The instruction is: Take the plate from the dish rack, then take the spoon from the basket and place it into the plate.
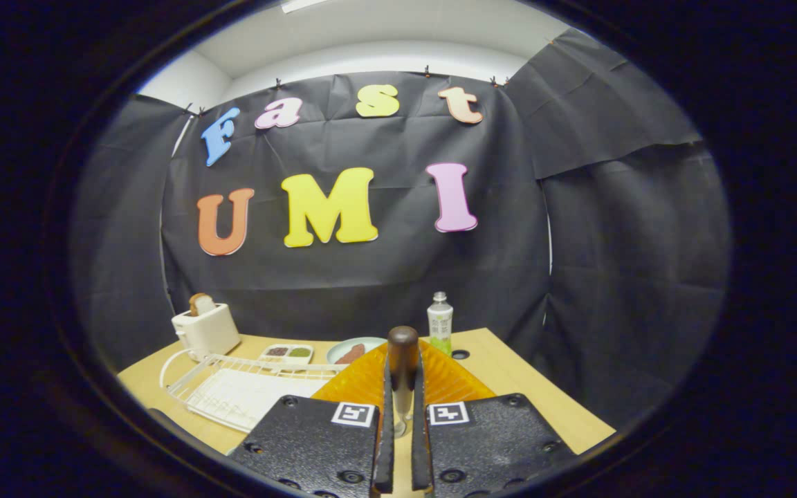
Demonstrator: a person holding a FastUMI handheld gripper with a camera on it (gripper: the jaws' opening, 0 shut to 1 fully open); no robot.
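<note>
Two fingers of the tool pinch a slim, stiff metal spoon with dark wooden handle upright, low on its slippery shank, above the amber ribbed plate.

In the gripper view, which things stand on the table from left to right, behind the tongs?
Toaster → small tray with compartments → pale plate → bottle. The tongs are shut on the spoon, which stands upright between them.
</note>
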